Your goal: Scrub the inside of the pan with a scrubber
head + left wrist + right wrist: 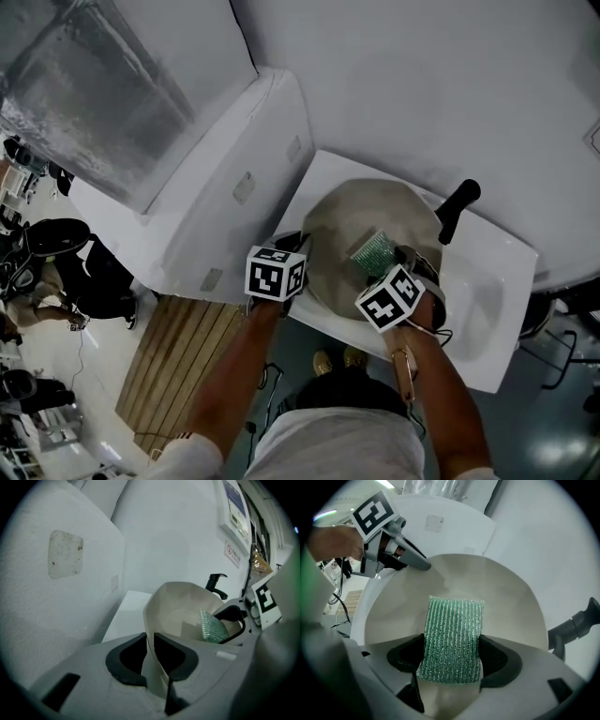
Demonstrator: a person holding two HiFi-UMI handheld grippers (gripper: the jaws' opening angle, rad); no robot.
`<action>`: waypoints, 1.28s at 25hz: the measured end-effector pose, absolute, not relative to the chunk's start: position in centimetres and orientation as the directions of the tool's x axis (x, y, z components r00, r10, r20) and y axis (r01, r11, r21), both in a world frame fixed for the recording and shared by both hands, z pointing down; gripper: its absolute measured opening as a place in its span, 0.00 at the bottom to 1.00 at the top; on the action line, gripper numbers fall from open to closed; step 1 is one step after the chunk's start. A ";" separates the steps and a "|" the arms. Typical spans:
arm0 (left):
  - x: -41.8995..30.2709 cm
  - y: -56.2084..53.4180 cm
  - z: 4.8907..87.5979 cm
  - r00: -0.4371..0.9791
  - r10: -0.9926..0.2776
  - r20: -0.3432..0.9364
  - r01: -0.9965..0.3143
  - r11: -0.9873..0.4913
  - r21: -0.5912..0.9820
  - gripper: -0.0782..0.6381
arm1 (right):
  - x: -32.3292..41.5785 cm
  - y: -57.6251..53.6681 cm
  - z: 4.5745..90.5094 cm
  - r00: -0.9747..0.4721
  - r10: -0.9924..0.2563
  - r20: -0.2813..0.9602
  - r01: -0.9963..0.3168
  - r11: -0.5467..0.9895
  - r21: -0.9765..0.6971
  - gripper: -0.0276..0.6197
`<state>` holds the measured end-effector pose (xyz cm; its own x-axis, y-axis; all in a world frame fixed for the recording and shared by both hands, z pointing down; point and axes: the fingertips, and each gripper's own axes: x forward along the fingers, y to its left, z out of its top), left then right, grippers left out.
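Likely a lab: white sink (487,305), floor cables (79,352).

Covered much of the right gripper (452,656)'s inner jaw faces with the scrubber (452,639) in its view; cut the handle (576,623) short at the dark border. Lost the pan (178,606)'s lower wall behind the left gripper (149,654)'s own body, and one scrubber edge behind the right gripper. Could not read the wall signs (233,555) there: too small, too smeared. From the head view, buried both sets of jaws and the pan's near rim under the marker cubes; left the clutter (37,272) at the left edge too small to name.
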<state>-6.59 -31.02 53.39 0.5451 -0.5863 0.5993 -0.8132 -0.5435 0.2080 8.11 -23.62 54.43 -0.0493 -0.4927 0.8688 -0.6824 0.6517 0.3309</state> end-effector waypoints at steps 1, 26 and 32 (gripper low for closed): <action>-6.6 -31.0 53.4 0.545 -0.586 0.599 -0.813 -0.545 0.207 0.19 | 8.7 -23.6 54.2 -0.037 -0.499 0.866 -0.680 0.647 0.343 0.59; -6.6 -31.0 53.4 0.528 -0.598 0.603 -0.823 -0.535 0.190 0.19 | 4.9 -20.0 55.0 -0.131 -0.470 0.873 -0.620 0.726 0.298 0.59; -6.6 -31.0 53.4 0.523 -0.601 0.604 -0.826 -0.534 0.184 0.19 | 7.9 -20.3 54.6 -0.063 -0.495 0.867 -0.605 0.710 0.361 0.59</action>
<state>-6.62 -30.99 53.43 0.5229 -0.6010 0.6045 -0.8256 -0.5336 0.1835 7.89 -20.34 54.59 -0.0630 -0.4945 0.8669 -0.6051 0.7096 0.3609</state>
